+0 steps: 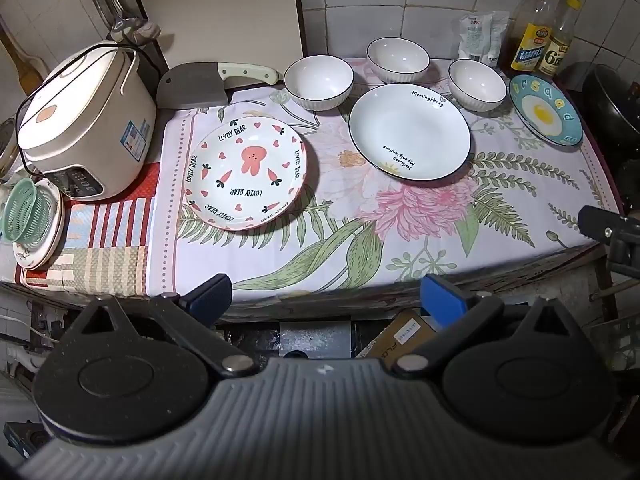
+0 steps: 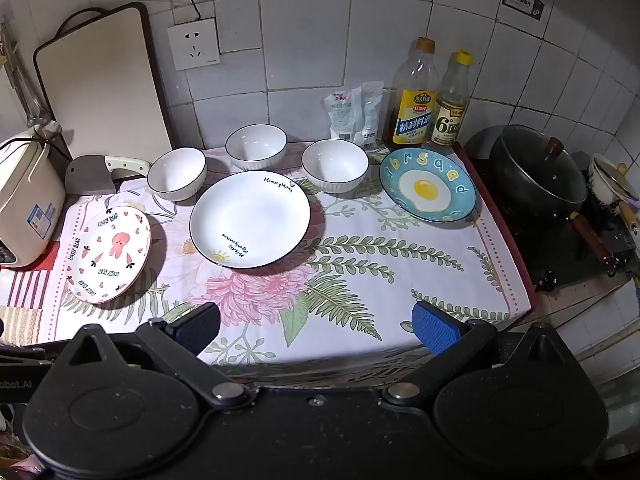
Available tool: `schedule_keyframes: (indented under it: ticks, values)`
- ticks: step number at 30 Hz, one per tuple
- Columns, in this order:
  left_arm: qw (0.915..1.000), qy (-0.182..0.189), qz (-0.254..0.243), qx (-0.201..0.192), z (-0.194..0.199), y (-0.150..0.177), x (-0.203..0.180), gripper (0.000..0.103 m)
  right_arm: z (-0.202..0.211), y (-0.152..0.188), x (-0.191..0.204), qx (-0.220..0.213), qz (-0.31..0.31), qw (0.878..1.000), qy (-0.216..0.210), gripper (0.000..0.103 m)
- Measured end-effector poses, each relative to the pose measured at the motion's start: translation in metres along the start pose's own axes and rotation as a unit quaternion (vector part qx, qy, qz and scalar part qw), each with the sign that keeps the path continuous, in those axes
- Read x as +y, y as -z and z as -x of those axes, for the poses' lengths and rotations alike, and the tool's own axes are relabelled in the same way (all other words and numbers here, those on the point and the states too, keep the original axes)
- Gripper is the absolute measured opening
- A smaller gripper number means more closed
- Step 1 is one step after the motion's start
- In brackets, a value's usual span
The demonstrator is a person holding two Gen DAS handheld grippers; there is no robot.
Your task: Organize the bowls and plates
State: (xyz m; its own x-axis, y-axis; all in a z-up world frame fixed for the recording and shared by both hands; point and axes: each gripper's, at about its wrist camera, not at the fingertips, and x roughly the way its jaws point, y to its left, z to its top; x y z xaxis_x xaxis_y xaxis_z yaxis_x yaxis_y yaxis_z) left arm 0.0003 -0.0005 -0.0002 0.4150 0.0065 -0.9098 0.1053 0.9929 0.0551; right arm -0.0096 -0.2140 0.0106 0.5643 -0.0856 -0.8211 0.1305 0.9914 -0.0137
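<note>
On the floral cloth lie three plates: a pink bunny plate at the left, a large white plate in the middle, and a blue fried-egg plate at the right. Behind them stand three white bowls with dark rims. My left gripper hangs open over the counter's front edge, holding nothing. My right gripper is open above the cloth's front, also holding nothing.
A rice cooker and a cleaver sit at the left, with a green basket on small dishes. Bottles and packets line the tiled wall. A lidded black pan sits on the stove at the right.
</note>
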Motion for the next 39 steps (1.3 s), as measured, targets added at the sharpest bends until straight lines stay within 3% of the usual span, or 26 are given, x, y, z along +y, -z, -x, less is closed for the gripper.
schedule_keyframes:
  ticks: [8,26,39]
  values:
    - [0.9999,-0.001,0.000,-0.014,0.002,0.001,-0.012,0.101,0.002,-0.002,-0.002,-0.001,0.001,1.000,0.003,0.103]
    - [0.9976,-0.008,0.026,-0.064,0.008,0.012,-0.001,0.102,0.008,0.000,-0.007,-0.018,0.008,1.000,0.005,0.103]
    - [0.9968,-0.011,0.003,-0.080,0.014,0.021,-0.013,0.102,0.010,0.006,-0.011,-0.027,0.011,1.000,0.001,0.103]
